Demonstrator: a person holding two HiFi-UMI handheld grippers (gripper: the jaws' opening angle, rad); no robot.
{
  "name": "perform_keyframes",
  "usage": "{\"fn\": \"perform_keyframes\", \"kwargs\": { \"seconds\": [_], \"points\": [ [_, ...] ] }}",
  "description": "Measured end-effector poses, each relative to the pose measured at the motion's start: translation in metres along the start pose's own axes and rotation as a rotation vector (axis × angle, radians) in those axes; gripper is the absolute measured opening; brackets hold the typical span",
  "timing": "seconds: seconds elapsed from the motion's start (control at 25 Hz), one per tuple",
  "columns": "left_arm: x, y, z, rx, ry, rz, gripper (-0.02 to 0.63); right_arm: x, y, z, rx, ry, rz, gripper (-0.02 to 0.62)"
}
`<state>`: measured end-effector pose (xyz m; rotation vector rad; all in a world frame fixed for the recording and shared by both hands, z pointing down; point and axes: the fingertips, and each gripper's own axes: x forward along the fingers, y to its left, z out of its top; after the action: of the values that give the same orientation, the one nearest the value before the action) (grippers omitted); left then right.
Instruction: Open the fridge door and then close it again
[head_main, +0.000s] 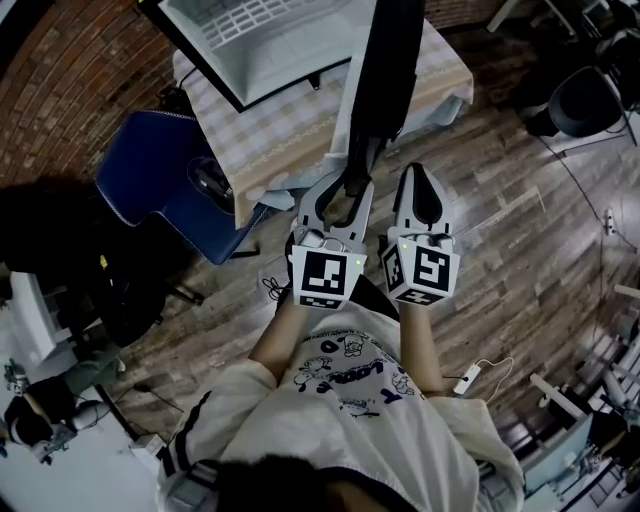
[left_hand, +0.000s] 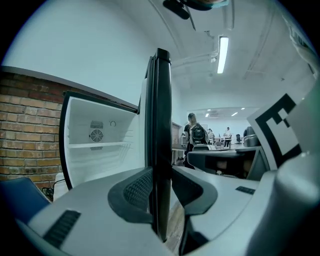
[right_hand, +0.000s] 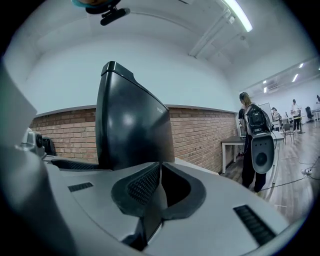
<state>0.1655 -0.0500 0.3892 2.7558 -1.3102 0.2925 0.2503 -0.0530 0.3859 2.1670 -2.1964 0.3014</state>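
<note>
The left gripper (left_hand: 161, 175) holds the fridge door (left_hand: 161, 100). Its two jaws are partly apart, with the thin side edge of the door between them. The dark bumpy pads (left_hand: 137, 187) press on the door from both sides.

The right gripper (right_hand: 160, 167) is just beside it, on the outside of the door. Its jaws are closed together and it holds nothing. It is not helping with the door.

The door stands wide open and sticks out toward the person. Past it is the fridge (left_hand: 100, 150), white inside, with one shelf. From the head view it looks like a small fridge on a table (head_main: 290, 140) with a checked cloth.

I think the door is hard and stiff, so it will not bend or squash. It looks smooth and shiny, so the pads could slide off. The edge the left gripper has now is a good place to hold, because it is far from the hinge and the door should swing easily from there. A slow, gentle push should shut it. A hard push might make the small fridge slide on the cloth.
</note>
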Motion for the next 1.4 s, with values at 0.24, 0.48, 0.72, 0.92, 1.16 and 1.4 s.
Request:
{"fn": "perform_keyframes", "kwargs": {
  "seconds": [0.24,0.48,0.72,0.92,1.16,1.4],
  "points": [
    [0.007,-0.02,0.003,0.01,0.003,-0.035,0.124,-0.008,-0.016,-0.001,0.022,-0.001,-0.032,0.034],
    [0.012,-0.043,0.004,0.037,0.0,-0.083,0.115,-0.02,-0.032,-0.002,0.024,-0.006,-0.07,0.034],
    [0.022,-0.066,0.005,0.065,-0.006,-0.117,0.106,-0.031,-0.051,-0.001,0.028,-0.015,-0.103,0.034],
    [0.031,-0.085,0.008,0.074,-0.01,-0.158,0.092,-0.039,-0.068,-0.002,0.044,-0.017,-0.138,0.034],
    [0.046,-0.112,0.009,0.086,-0.008,-0.211,0.086,-0.045,-0.093,0.002,0.06,-0.018,-0.185,0.034],
    [0.063,-0.135,0.013,0.101,-0.013,-0.263,0.086,-0.05,-0.12,0.006,0.07,-0.016,-0.244,0.034]
  ]
}}
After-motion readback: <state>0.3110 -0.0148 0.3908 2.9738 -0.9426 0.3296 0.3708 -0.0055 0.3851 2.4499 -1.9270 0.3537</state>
